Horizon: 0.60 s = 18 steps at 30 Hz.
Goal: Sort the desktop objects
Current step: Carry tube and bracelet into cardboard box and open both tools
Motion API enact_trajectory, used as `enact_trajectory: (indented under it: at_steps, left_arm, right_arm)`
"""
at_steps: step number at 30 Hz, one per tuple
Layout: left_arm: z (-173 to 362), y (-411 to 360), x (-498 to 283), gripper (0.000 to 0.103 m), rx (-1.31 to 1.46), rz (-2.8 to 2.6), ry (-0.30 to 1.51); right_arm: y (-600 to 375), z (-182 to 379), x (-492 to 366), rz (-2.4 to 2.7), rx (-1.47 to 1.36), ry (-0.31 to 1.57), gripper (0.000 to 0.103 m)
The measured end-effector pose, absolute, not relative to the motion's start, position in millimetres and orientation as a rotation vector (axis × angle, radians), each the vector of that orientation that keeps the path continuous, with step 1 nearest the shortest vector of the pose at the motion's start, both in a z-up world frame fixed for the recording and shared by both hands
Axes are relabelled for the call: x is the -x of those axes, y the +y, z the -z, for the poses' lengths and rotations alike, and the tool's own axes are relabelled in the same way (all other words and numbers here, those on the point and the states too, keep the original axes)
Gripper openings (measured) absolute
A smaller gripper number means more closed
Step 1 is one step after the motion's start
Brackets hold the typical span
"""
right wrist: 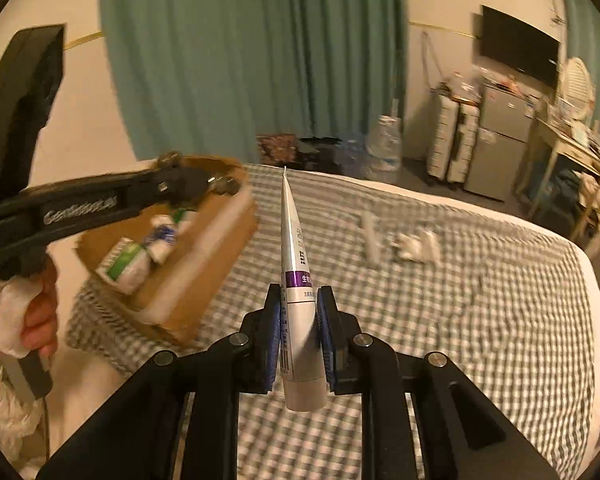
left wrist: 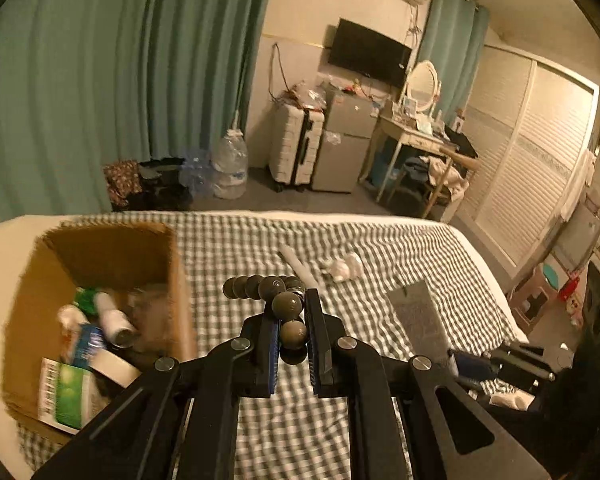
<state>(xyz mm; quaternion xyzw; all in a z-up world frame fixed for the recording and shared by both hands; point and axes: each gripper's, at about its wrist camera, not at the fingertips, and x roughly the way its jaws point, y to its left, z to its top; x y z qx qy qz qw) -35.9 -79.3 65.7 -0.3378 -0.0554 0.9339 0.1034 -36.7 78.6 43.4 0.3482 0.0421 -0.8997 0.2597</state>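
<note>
Over the checked bed, from the left: the box [left wrist: 100, 312] sits half filled. Next, the left gripper [left wrist: 292, 332] is clamped on a bead string [left wrist: 276, 300], loose and floppy, held mid-strand. Rightmost, the right gripper [right wrist: 299, 336] squeezes a tube [right wrist: 296, 280] near its cap: light, soft, slick.

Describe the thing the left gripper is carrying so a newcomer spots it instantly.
Start at the checked bedspread and the open cardboard box on its left side. Just right of the box, the left gripper is shut on a string of dark round beads, which curls off leftward past the fingertips. Everything else nearby is a tube, bottle or packet; only this is a chain of balls.
</note>
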Motion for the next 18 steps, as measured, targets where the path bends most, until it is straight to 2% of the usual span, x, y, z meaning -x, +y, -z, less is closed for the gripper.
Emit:
enact_trajectory:
  at_steps: [5,8,18]
  left_arm:
    - [-82,-131,29,0.011,0.994,-2.852,-0.131]
    - [-80,-164,26,0.011,1.0,-2.887,-0.179]
    - [-25,-240,47,0.011,1.168,-2.95,-0.25]
  right_arm:
    - [32,-60,31,2.338,-0.914,0.1,0.017]
    - [-1,-61,29,2.285,-0.912,0.081,0.017]
    - [-92,-28,75,2.138,-1.069,-0.013,0.017]
